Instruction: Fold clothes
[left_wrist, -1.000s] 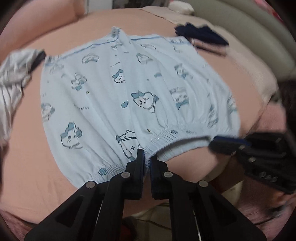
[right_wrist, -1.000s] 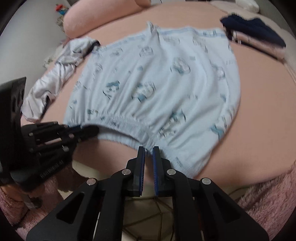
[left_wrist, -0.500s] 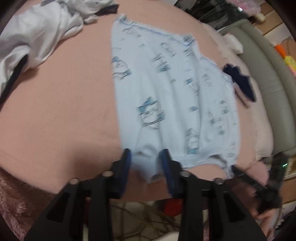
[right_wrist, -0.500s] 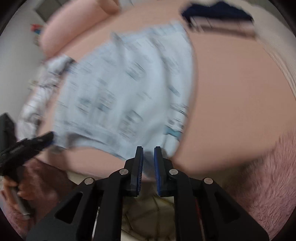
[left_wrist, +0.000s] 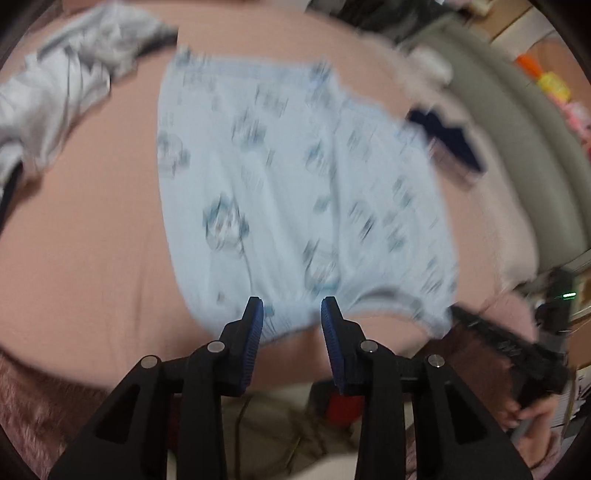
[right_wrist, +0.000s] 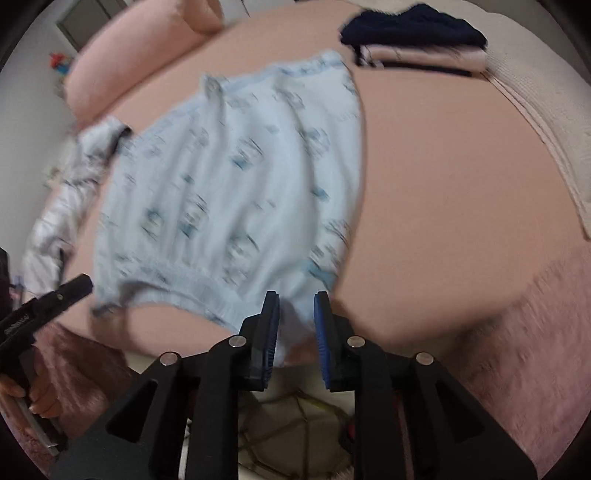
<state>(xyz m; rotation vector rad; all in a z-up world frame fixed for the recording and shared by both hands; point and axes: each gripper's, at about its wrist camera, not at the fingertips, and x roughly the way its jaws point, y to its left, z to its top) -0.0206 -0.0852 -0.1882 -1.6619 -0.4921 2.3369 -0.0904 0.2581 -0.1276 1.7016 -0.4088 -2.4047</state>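
Light blue shorts (left_wrist: 295, 192) with a cartoon print lie flat on the pink bed (left_wrist: 81, 258), elastic waistband toward me. My left gripper (left_wrist: 291, 317) stands open at the waistband's left part, with the band's edge between its fingers. In the right wrist view the same shorts (right_wrist: 236, 192) show, and my right gripper (right_wrist: 296, 314) is open around the waistband's right corner. Both views are blurred. The other gripper (left_wrist: 509, 347) shows at the right of the left wrist view, and the left gripper (right_wrist: 40, 306) shows at the left of the right wrist view.
A crumpled white and grey garment (left_wrist: 62, 85) lies left of the shorts. A folded stack with a navy piece on top (right_wrist: 417, 40) sits at the far right of the bed. A pink pillow (right_wrist: 136, 59) lies at the back. A fuzzy pink blanket (right_wrist: 524, 350) covers the near edge.
Both grippers were shut on the waistband a second ago. The left one opened half a second ago and the right one has opened since. The shorts now rest flat on the bed.
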